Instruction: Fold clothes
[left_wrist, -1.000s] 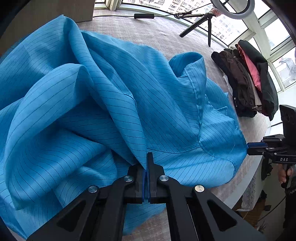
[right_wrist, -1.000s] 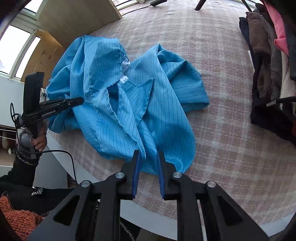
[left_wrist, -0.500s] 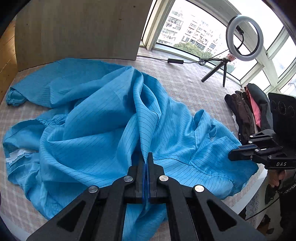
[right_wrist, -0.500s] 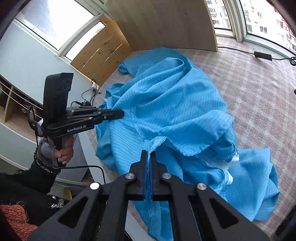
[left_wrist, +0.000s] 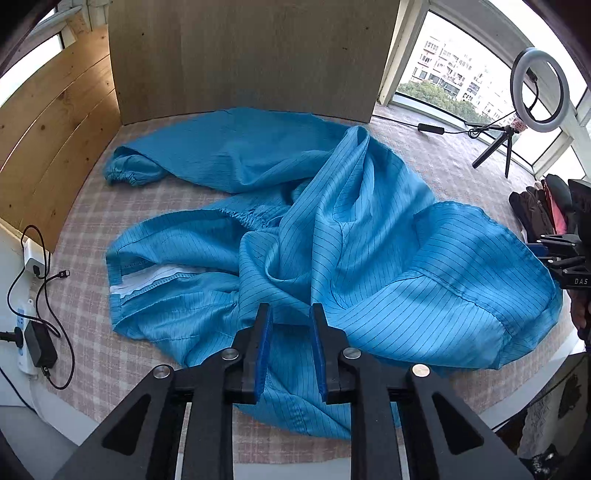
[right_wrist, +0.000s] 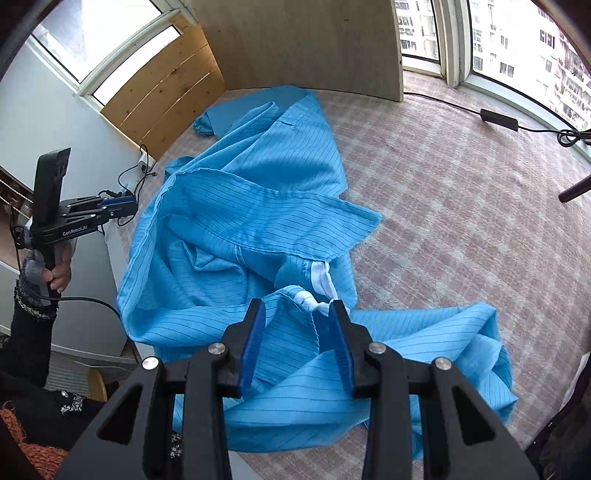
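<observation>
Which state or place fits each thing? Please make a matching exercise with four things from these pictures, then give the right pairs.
Things:
1. left gripper
2. blue striped garment
3. ring light
4. pile of dark clothes

States or places:
A. crumpled on the checked cover
B. on a small tripod by the window
C. open, holding nothing
D. at the table's far right edge

Pairs: 1-C, 2-A, 3-B, 4-D

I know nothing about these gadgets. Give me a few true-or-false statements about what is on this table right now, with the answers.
1. Both grippers, the left gripper and the right gripper, stand open. True.
2. The blue garment is neatly folded. False: it lies crumpled and spread over the checked table cover.
3. A ring light stands on a small tripod near the window. True.
4. The pile of dark clothes lies on top of the blue garment. False: it lies apart, at the table's far right edge.
</observation>
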